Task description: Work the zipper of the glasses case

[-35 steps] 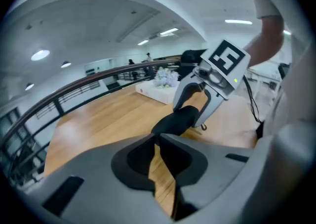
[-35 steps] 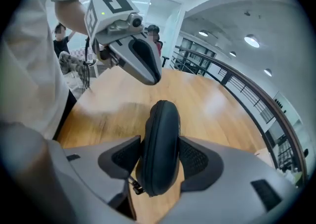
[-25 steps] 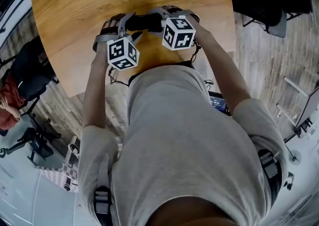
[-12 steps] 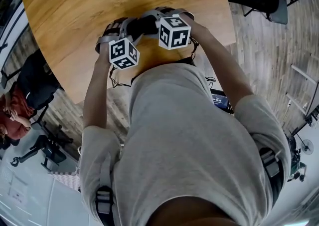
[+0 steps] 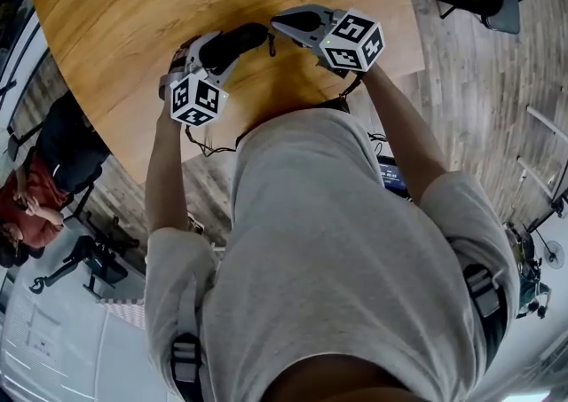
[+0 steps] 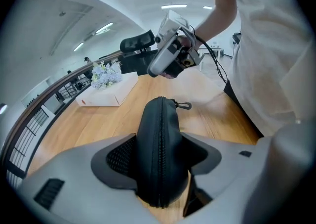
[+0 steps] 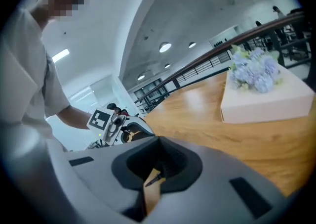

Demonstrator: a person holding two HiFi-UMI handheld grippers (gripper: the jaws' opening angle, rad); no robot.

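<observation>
Over the near edge of a round wooden table [image 5: 124,27], the left gripper [image 6: 163,144] holds the black glasses case [image 6: 159,119] edge-up. Its jaws have just been closing and now press on both sides of the case. The zipper [image 6: 159,168] faces the camera and runs shut along the visible edge, and a small clip [image 6: 183,105] sticks out at the far end. Whether the case touches the tabletop cannot be told.

The right gripper [image 7: 157,144] hangs apart from the case, higher and beyond it. Its jaws have just closed together, and nothing can be made out between them.

Varnished, warm-toned grain covers the table. Farther along it stands a white box [image 7: 276,102] with pale blue flowers [image 7: 254,72] on top. Behind the table a dark railing [image 7: 197,72] curves round, under a white vaulted ceiling with round lights [image 7: 165,47]. Grey wood planks make up the floor [image 5: 479,116]. A dark chair [image 5: 67,138] stands at the left, near a seated person in red [image 5: 22,201].
</observation>
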